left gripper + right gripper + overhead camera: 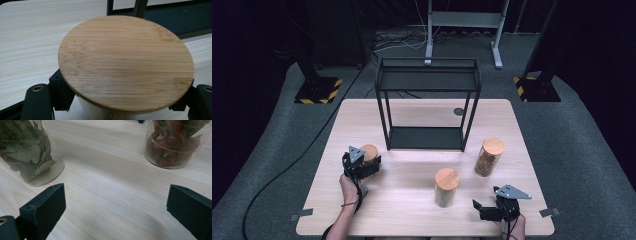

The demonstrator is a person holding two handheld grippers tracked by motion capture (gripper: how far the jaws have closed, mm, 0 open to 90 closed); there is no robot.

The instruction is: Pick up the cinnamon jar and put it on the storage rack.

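Note:
A glass jar with a round bamboo lid (370, 151) stands at the table's left side. My left gripper (367, 162) is shut on this jar's body just under the lid (125, 62), with one black jaw pressed against each side. A second jar, holding pale dried leaves (446, 188), stands at the table's middle front. A third jar (489, 157), with dark reddish contents, is to its right. Near the front right edge my right gripper (480, 210) is open and holds nothing. Along its jaws I see the leaf jar (27, 152) on the left and the reddish jar (175, 145) on the right.
A black two-level metal shelf frame (427, 80) stands at the back middle of the wooden table (412, 220). A small dark disc (458, 111) lies on the table behind the frame. Cables and stand legs sit on the grey floor beyond.

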